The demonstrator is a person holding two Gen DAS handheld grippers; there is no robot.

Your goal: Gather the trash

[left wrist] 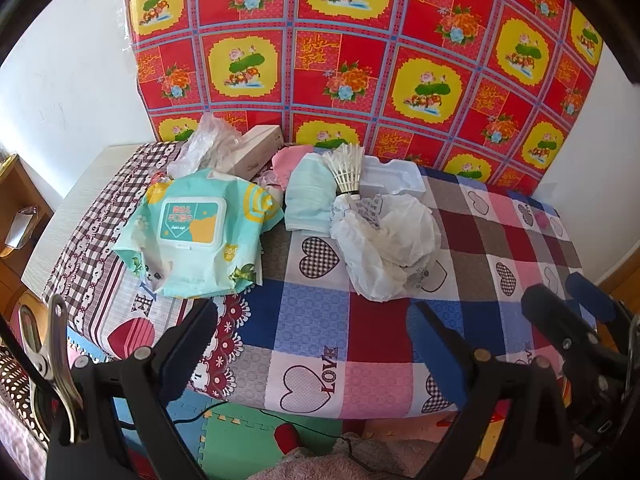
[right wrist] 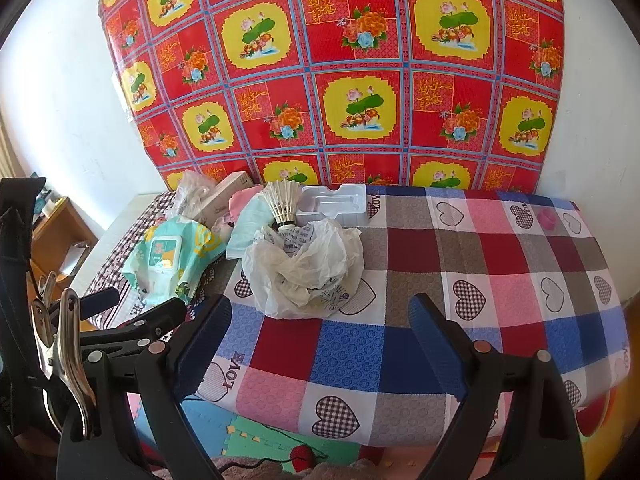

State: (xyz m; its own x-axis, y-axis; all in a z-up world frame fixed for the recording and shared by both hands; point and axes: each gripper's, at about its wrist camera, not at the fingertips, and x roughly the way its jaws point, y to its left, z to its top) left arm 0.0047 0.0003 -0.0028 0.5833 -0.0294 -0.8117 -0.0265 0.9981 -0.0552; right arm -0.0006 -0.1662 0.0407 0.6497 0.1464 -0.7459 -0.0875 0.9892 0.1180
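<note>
Trash lies heaped at the far left of the desk, none of it picked up yet. Nearest, the left hand-held gripper and the right hand-held gripper both hover at the near edge, fingers spread wide and empty. I judge the crumpled white plastic bag the easiest first target: come down over its raised folds and pinch a thick ridge, not the flat skirt. Left of it lies one wet-wipe packet. Farther back: one pale green mask, one shuttlecock, one white moulded tray, one cardboard box and one clear plastic wrapper.
</note>
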